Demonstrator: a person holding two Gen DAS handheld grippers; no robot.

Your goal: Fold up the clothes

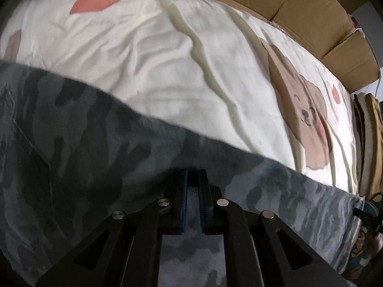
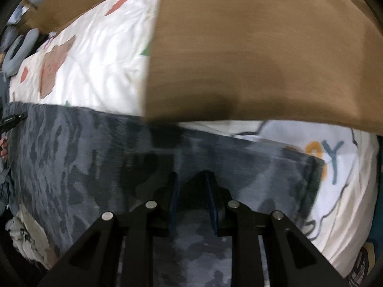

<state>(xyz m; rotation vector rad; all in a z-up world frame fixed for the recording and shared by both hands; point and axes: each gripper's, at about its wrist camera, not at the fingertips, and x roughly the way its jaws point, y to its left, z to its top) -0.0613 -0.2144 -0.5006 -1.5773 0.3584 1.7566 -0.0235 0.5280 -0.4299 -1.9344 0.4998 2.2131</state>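
Both grippers, left (image 1: 193,179) and right (image 2: 192,186), pinch the grey camouflage-print fabric garment (image 1: 83,148), stretched lengthwise between them across the bed (image 1: 148,55).

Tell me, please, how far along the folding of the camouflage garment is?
Early. The camouflage garment lies spread on the printed bedsheet, no finished fold visible. The left gripper and right gripper are pinching its fabric. The folds remain.

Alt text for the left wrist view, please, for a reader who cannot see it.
The left gripper, jaws nearly shut, points down at a grey camouflage garment spread over a cream bedsheet printed with a brown cartoon dog. Cardboard boxes line the bed's far edge.
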